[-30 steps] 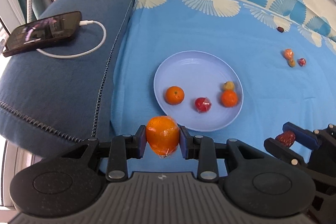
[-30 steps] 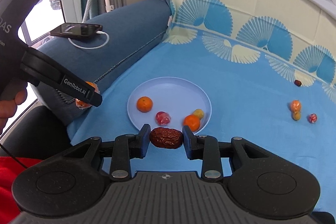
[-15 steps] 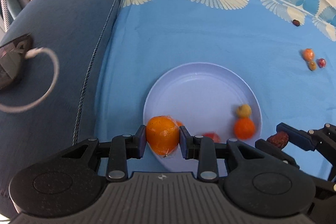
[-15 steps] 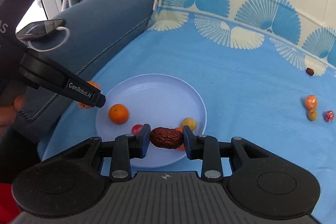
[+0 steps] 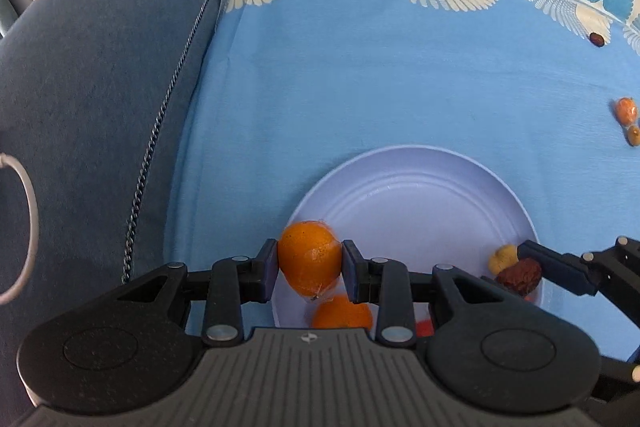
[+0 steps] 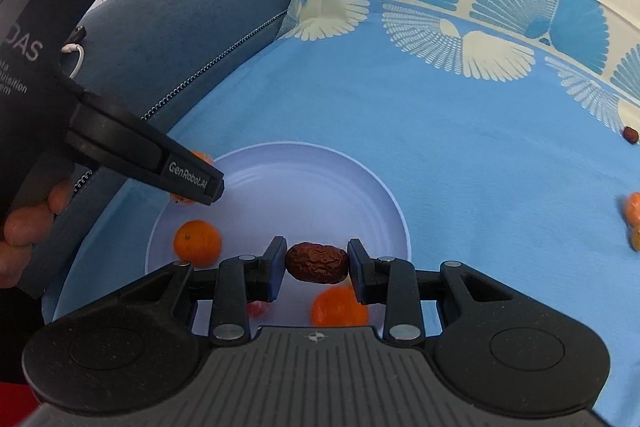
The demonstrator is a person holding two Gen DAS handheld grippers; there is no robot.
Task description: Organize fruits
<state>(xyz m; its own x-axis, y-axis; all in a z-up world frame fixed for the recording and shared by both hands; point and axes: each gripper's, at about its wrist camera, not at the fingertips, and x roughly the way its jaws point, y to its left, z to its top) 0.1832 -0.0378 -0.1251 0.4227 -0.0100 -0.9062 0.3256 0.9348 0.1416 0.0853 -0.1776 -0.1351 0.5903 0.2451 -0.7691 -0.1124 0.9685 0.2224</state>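
Note:
My left gripper (image 5: 310,269) holds a plastic-wrapped orange (image 5: 310,259) just above the near left rim of the pale blue plate (image 5: 420,195). Its jaws are opening, though the pads still touch the fruit. My right gripper (image 6: 317,263) is shut on a wrinkled brown date (image 6: 317,261) over the plate's (image 6: 312,187) near side. On the plate lie an orange (image 6: 197,243), a second orange (image 6: 339,307), a small red fruit (image 6: 256,309) and a yellow fruit (image 5: 503,258). In the left wrist view the right gripper (image 5: 520,273) shows at the plate's right rim.
Loose small fruits (image 5: 626,109) and a dark date (image 5: 597,39) lie on the blue cloth to the right. A blue sofa arm (image 5: 100,87) with a white cable (image 5: 28,227) borders the left. A person's hand (image 6: 24,223) grips the left gripper's handle.
Both grippers have moved forward and down until they hang over the plate, each still carrying its fruit. The phone has slid out of the left wrist view.

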